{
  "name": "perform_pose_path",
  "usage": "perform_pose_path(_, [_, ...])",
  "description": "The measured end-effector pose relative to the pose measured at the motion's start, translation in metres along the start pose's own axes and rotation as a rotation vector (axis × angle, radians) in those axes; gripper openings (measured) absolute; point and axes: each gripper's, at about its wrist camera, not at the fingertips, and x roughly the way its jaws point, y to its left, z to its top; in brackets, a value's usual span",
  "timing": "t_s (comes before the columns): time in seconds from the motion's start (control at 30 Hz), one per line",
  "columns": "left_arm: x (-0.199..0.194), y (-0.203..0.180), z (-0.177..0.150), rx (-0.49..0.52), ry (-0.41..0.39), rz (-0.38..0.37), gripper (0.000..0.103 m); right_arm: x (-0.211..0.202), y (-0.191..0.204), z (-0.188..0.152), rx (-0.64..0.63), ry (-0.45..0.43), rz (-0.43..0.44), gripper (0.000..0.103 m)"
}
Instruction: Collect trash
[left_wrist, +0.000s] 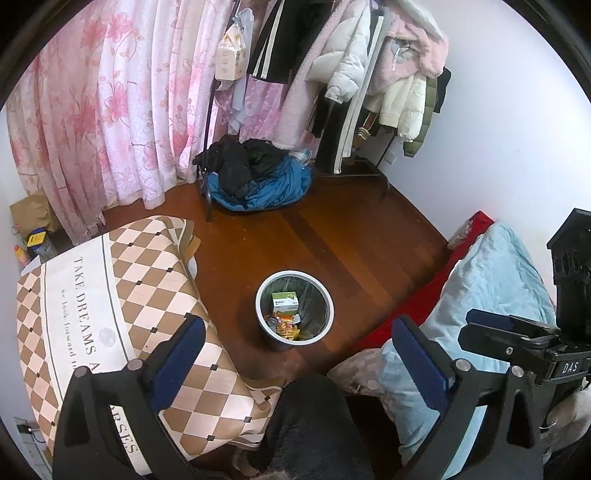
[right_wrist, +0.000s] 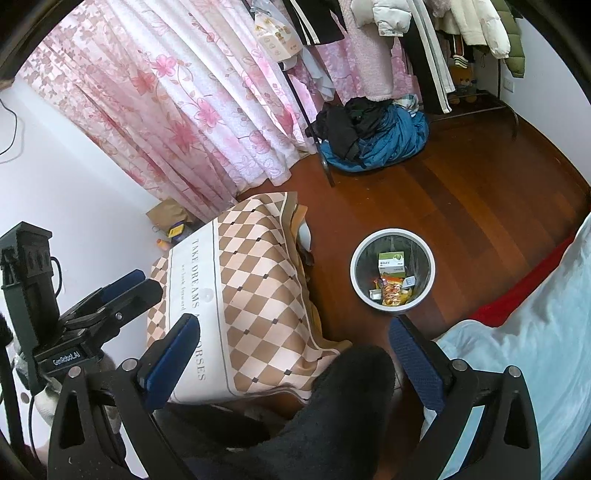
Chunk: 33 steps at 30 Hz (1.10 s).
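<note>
A round white-rimmed trash bin stands on the wooden floor; it shows in the right wrist view too. Inside lie a green-and-white box and colourful snack wrappers. My left gripper is open and empty, held high above the floor, nearer to me than the bin. My right gripper is open and empty too, above the table's edge and left of the bin. Each gripper shows in the other's view, the right one and the left one.
A low table with a checkered cloth stands left of the bin. A bed with a light blue quilt is on the right. A pile of dark and blue clothes lies under a clothes rack. Pink curtains hang behind.
</note>
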Motion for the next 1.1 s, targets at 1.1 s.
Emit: perform_pose_path(1.1, [-0.003,-0.006,-0.012,0.002,0.014,-0.063,0.103,-0.005,0.004,-0.009,-0.019,0.017,0.009,0.103])
